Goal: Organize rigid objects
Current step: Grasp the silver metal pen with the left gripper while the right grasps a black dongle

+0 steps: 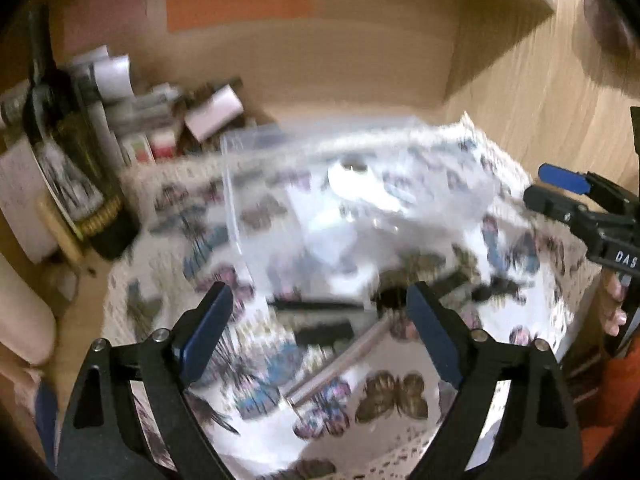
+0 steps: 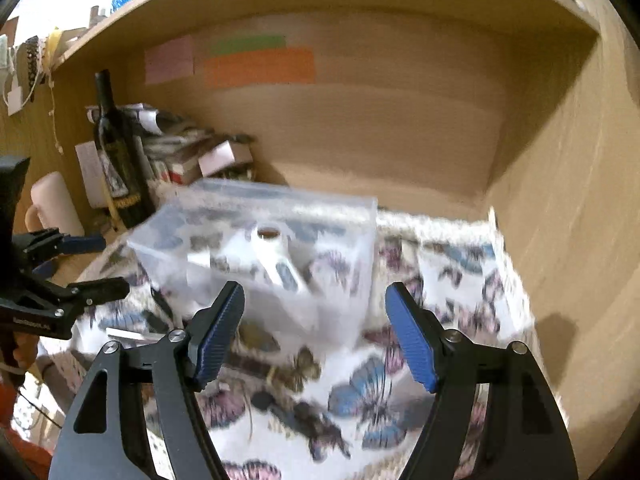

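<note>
A clear plastic box stands on a butterfly-print cloth in a wooden shelf bay; it holds white objects. It also shows in the left wrist view, blurred. Loose items lie on the cloth in front: a dark bar, a silvery rod and dark small pieces. My left gripper is open above these items, holding nothing. My right gripper is open just before the box, holding nothing. The right gripper shows at the left view's right edge.
A dark wine bottle stands at the back left beside stacked boxes and papers. A pale mug sits far left. Coloured paper strips are on the back wall. The shelf's wooden side wall is at right.
</note>
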A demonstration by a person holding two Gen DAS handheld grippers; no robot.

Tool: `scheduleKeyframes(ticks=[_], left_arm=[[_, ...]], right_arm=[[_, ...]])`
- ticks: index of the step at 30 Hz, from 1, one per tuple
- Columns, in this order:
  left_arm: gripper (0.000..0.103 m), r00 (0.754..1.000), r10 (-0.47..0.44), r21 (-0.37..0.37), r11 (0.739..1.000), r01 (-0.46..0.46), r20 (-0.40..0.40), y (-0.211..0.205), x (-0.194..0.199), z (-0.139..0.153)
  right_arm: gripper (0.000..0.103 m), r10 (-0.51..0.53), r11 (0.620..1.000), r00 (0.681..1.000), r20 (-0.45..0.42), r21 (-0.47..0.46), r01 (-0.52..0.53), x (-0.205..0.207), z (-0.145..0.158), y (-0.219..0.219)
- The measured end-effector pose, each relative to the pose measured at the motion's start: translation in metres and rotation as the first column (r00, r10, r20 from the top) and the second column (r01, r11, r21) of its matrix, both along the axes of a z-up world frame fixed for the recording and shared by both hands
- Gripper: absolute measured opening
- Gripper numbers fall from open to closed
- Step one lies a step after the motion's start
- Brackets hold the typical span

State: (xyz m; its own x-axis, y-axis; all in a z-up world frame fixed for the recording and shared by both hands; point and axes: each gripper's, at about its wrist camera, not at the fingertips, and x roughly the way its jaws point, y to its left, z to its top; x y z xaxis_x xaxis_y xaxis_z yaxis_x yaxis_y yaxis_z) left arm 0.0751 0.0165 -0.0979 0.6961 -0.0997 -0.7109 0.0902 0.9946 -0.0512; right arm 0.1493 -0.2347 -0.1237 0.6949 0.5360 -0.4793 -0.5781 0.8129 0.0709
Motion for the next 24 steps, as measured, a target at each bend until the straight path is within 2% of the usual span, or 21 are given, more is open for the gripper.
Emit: scheduleKeyframes(ticks=[7, 9, 10, 13, 15, 22, 24], left_arm=[[0.088, 0.994, 0.011, -0.018, 1.0, -0.013, -0.111, -0.005, -0.002, -0.037], [0.081, 0.991, 0.006, -0.024, 1.0, -0.009, -0.135, -0.007, -0.001, -0.043], [0.073, 0.989, 0.001, -0.029, 1.0, -0.005, -0.146, -0.008, 0.0, -0.046], [0.06, 0.985, -0.007, -0.046, 0.999, -0.001, -0.172, -0.01, 0.0, -0.052], [0.056, 0.986, -0.011, -0.047, 0.999, 0.003, -0.168, -0.011, -0.002, -0.05], [0.04, 0.976, -0.087, -0.12, 0.991, 0.064, -0.2, -0.021, -0.015, -0.048], [0.038, 0.974, -0.104, -0.111, 0.99, 0.082, -0.201, -0.027, -0.016, -0.047]], right_arm=[[0.07, -0.014, 1.0, 0.993, -0.121, -0.008, 0.013, -0.005, -0.048, -0.008], [0.07, 0.012, 1.0, 0.988, -0.152, -0.011, -0.014, -0.006, -0.058, -0.005], [0.07, 0.032, 0.999, 0.986, -0.163, -0.012, -0.035, -0.008, -0.061, -0.002], [0.07, 0.06, 0.997, 0.985, -0.161, -0.046, -0.068, -0.011, -0.064, 0.009], [0.07, 0.066, 0.995, 0.986, -0.154, -0.063, -0.076, -0.012, -0.066, 0.012], [0.07, 0.076, 0.994, 0.98, -0.183, -0.068, -0.089, -0.004, -0.073, 0.016], [0.066, 0.083, 0.994, 0.978, -0.19, -0.055, -0.095, -0.003, -0.074, 0.015]])
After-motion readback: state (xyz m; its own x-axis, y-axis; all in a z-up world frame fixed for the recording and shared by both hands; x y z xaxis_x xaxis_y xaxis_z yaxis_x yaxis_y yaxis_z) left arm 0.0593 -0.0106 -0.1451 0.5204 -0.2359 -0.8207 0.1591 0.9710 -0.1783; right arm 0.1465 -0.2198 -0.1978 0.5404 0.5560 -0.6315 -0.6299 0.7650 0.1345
